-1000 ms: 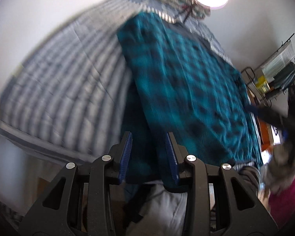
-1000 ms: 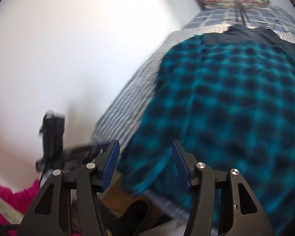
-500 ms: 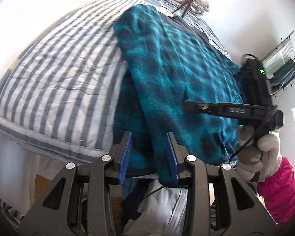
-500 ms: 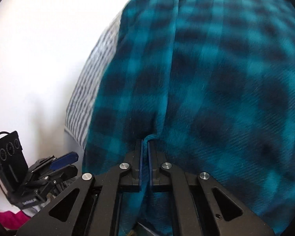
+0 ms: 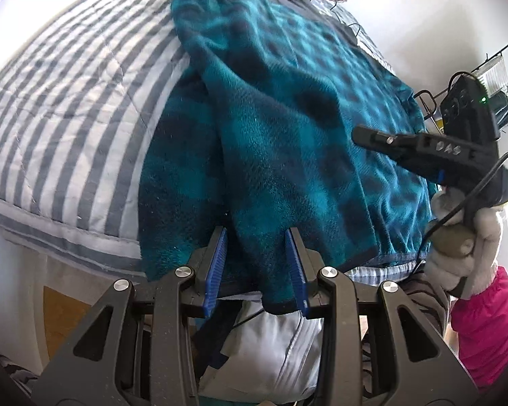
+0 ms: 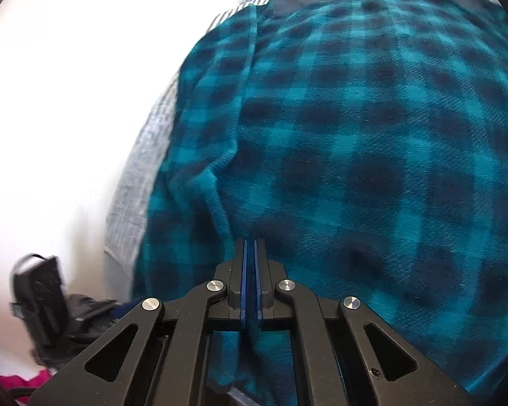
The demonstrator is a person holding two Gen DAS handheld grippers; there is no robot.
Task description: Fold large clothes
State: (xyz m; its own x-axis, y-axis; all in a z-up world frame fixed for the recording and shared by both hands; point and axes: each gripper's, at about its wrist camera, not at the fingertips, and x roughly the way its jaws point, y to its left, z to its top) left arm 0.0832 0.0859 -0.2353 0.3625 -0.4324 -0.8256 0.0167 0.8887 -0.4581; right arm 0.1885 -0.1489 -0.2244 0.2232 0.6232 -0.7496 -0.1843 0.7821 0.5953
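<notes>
A teal and black plaid fleece garment [image 5: 288,128] lies spread on a striped bed, its lower edge hanging over the near side. My left gripper [image 5: 256,264] is open, its blue pads on either side of a hanging fold of the fleece. My right gripper [image 6: 250,247] is shut on a pinch of the fleece [image 6: 355,142] near its lower left part. The right gripper also shows in the left wrist view [image 5: 423,149], lying over the garment's right side.
The grey and white striped bedspread [image 5: 67,108] covers the bed. A wire rack [image 5: 491,77] hangs on the wall at right. A white pillow or bundle [image 5: 271,345] sits below the bed edge. The left gripper's body [image 6: 40,301] shows at the right wrist view's lower left.
My right gripper came in open, closed on the fleece half a second ago and still holds it. My left gripper has moved closer, so the hanging fold now sits between its open fingers.
</notes>
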